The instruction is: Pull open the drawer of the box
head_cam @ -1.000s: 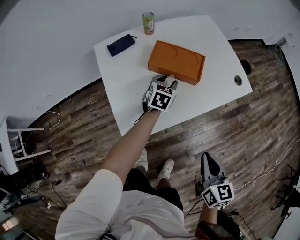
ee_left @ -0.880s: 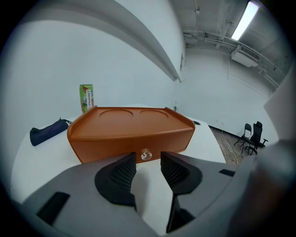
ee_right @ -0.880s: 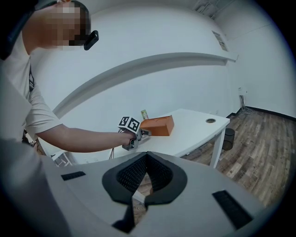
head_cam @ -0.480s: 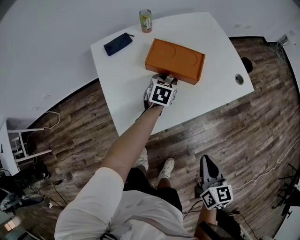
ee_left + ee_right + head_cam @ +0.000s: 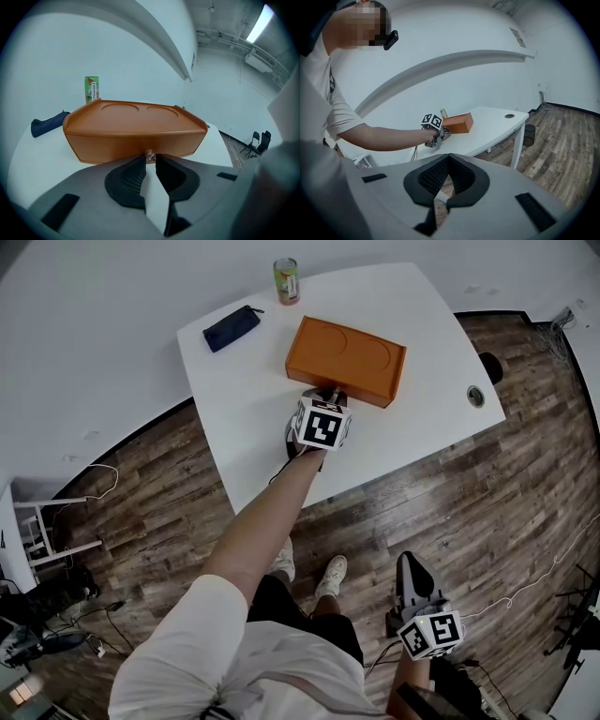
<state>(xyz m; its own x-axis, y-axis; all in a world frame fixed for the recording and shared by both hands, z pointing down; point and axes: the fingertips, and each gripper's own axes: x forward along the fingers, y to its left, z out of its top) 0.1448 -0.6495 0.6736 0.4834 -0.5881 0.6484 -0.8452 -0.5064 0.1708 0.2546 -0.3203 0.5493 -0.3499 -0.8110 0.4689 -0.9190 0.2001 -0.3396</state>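
The wood floor (image 5: 469, 502) is the biggest thing, and only the head view shows it all, with my feet on it. The white table (image 5: 244, 427) stands in front of me. The right gripper view shows the table (image 5: 497, 124) from the side, with a black bin (image 5: 528, 134) under it.

The orange box (image 5: 345, 360) lies flat on the table, near the far side. In the left gripper view the box (image 5: 136, 119) fills the middle. Its drawer (image 5: 136, 147) faces me and sits shut, flush with the box.

My left gripper (image 5: 328, 395) is right at the near side of the box. From my head, the marker cube hides the tips. My right gripper (image 5: 412, 573) hangs low by my side over the floor, well apart from the table. Its own view shows the right gripper (image 5: 449, 157) with tips pressed together and nothing between them.

A dark blue pouch (image 5: 231, 328) lies to the left of the box, apart from it. A green can (image 5: 286, 281) stands upright at the far edge.

The smallest thing is the knob (image 5: 150, 156) on the drawer. Only the left gripper view shows it. There my left gripper (image 5: 151, 158) is closing, and its tips touch the knob on both sides.
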